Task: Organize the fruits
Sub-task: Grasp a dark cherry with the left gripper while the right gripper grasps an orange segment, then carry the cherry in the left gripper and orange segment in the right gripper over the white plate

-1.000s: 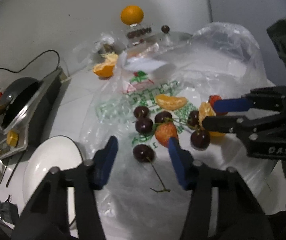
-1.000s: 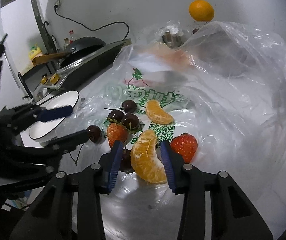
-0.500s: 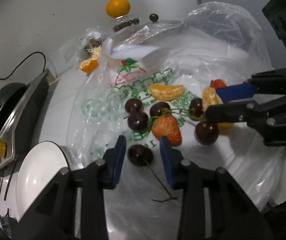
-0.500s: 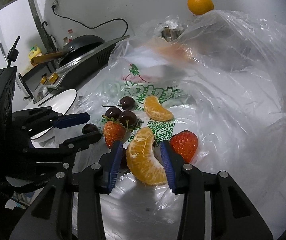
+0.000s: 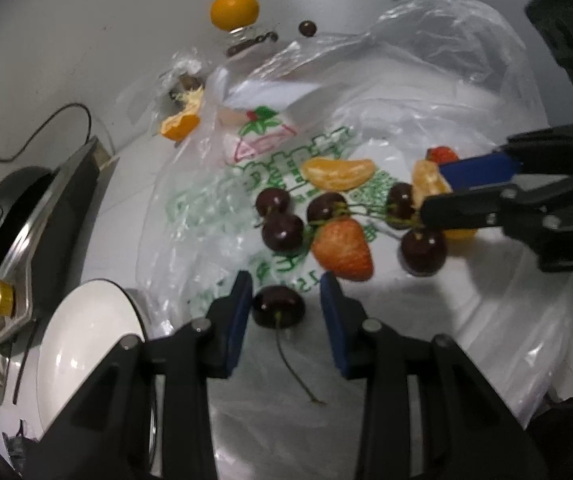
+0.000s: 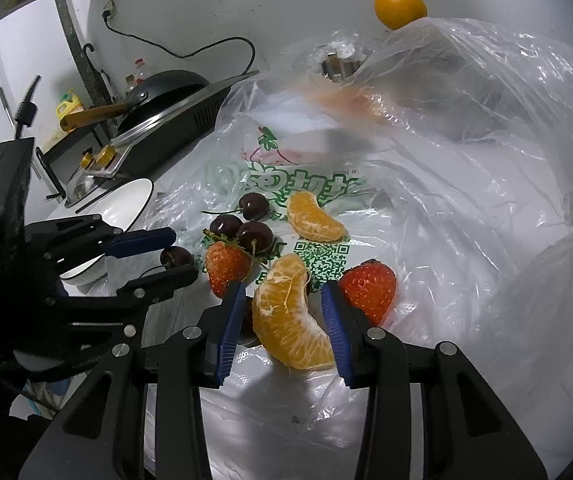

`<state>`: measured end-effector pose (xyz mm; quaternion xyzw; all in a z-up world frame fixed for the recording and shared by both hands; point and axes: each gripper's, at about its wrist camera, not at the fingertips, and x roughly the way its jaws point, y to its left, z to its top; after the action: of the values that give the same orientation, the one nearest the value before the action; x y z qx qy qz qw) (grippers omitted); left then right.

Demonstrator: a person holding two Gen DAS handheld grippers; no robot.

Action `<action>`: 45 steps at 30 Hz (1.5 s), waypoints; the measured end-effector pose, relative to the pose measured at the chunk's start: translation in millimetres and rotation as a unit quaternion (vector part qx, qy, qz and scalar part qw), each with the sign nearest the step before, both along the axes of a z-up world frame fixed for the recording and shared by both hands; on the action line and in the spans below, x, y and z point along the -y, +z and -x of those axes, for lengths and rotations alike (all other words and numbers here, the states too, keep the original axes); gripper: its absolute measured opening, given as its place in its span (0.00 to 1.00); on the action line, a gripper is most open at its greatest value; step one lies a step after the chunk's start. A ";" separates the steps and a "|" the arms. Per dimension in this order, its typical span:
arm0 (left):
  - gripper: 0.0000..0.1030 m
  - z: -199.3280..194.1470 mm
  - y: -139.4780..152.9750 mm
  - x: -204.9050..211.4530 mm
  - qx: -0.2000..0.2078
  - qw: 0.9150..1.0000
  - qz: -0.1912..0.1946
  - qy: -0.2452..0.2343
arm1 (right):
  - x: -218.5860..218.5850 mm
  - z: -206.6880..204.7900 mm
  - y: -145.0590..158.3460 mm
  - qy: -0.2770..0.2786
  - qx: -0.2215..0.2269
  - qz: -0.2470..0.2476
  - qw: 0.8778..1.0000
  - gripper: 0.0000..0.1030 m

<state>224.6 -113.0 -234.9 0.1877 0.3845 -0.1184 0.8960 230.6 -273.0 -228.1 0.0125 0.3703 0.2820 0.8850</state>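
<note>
Closing in since the earlier frame, the left gripper (image 5: 284,300) now has its blue pads drawn in around the near cherry (image 5: 279,306), where before they stood well wide of it. That cherry lies between the fingertips on the printed plastic bag (image 5: 214,200); the left pad touches its side, while a small gap shows at the right pad, so I cannot tell whether it is truly pinched. Its stem (image 5: 294,364) trails toward the camera, between the fingers. Left of it sits the white bowl (image 5: 86,344), near and probably the drop spot. Further right lie the strawberry (image 5: 342,246) and the other cherries, untouched. At the far right, the right gripper (image 6: 282,312) is unchanged, clamped on the orange segment (image 6: 290,320), whose long axis runs along the fingers. A second strawberry (image 6: 368,286) lies just right of its right finger.
</note>
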 end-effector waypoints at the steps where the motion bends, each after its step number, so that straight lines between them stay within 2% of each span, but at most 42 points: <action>1: 0.35 -3.2 -2.6 -2.3 -0.010 1.000 0.003 0.002 | 0.3 -0.4 0.0 0.000 -0.001 -0.002 1.000 0.41; 3: 0.36 -6.9 -6.0 -8.1 -0.016 1.000 0.011 0.006 | 0.2 -0.4 0.6 0.000 -0.002 -0.002 1.000 0.40; 5: 0.36 -8.2 -6.2 -11.6 -0.020 1.000 0.022 0.007 | -0.5 0.1 1.0 -0.001 0.001 0.000 1.000 0.31; 7: 0.35 -8.5 -6.4 -11.9 -0.021 0.999 0.030 0.006 | -0.3 0.9 1.1 -0.001 0.003 -0.002 1.000 0.29; 8: 0.31 -8.0 -5.6 -13.0 -0.021 0.999 0.036 0.004 | -0.2 1.5 1.5 -0.002 0.005 -0.002 1.000 0.28; 17: 0.30 14.4 15.0 -12.4 -0.005 0.998 0.065 -0.007 | 0.5 11.4 11.4 -0.005 0.022 -0.006 1.000 0.27; 29: 0.30 41.0 57.0 -25.9 0.036 0.993 0.109 -0.010 | -5.1 30.7 47.6 0.004 0.061 -0.026 0.998 0.27; 38: 0.30 60.8 83.4 -62.4 0.076 0.987 0.141 0.016 | -40.5 43.3 72.0 0.031 0.092 -0.021 0.995 0.27; 45: 0.30 67.7 86.2 -92.8 0.086 0.984 0.153 0.036 | -70.8 46.0 81.4 0.046 0.101 -0.015 0.994 0.27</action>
<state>156.9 -20.2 -148.6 0.0437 0.2895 -0.1271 0.9477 184.6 -202.2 -146.7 -0.0200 0.2754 0.3274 0.9036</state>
